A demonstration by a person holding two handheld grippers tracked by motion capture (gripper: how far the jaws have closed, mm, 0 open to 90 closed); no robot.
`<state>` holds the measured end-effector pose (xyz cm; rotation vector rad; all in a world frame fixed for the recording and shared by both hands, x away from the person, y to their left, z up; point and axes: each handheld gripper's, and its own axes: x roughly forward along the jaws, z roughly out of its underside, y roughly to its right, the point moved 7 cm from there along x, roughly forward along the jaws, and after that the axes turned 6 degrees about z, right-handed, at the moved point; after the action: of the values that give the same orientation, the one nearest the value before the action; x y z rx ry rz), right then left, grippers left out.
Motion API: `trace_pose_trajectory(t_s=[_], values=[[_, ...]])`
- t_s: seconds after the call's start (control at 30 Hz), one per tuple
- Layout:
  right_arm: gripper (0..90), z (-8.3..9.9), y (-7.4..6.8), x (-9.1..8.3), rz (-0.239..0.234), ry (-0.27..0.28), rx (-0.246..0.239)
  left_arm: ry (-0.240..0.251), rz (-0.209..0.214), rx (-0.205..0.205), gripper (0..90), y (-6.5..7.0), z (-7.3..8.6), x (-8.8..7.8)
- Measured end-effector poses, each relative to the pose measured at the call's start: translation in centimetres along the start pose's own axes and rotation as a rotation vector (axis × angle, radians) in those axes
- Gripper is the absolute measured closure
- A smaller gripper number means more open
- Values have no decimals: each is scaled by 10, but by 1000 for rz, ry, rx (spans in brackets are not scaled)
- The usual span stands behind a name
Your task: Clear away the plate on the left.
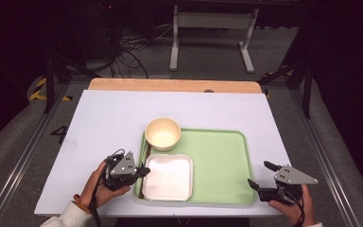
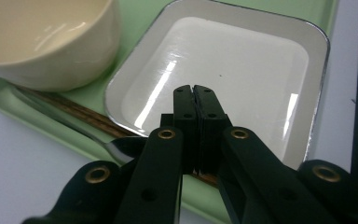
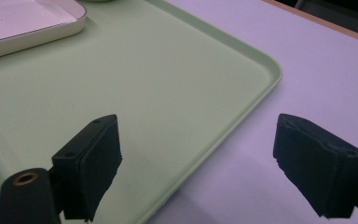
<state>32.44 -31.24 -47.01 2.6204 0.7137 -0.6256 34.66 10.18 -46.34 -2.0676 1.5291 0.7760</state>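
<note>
Left gripper clenched, empty, lower left | spoon and chopsticks lie on green tray beside square plate: we judge placement done | right gripper released, lower right.

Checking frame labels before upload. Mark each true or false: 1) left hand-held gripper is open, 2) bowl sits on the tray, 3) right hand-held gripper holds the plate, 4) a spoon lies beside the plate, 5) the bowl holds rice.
1) False: the left hand-held gripper is shut, with nothing between its jaws.
2) True: the bowl sits on the tray.
3) False: the right hand-held gripper is open and empty, apart from the plate.
4) True: a spoon lies beside it.
5) False: the bowl is empty.
</note>
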Motion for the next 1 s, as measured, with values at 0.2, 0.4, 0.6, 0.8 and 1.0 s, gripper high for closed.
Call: trace_pose_trajectory(t_s=[0.2, 0.4, 0.6, 0.8, 1.0], values=[[155, -2, 1, -3, 7, 14, 5, 49, -23, 5, 888, -3, -3, -12], [155, -4, 1, -5, 10, 23, 1, 60, -89, -1, 855, -9, -2, -25], [155, -4, 2, -6, 15, 27, 2, 101, -153, -37, 809, -18, 3, -40], [155, -4, 6, -8, 27, 37, 10, 112, -203, -77, 708, -28, 16, -55], [155, -5, 9, -10, 41, 46, 17, 102, -257, -121, 570, -38, 29, -62]])
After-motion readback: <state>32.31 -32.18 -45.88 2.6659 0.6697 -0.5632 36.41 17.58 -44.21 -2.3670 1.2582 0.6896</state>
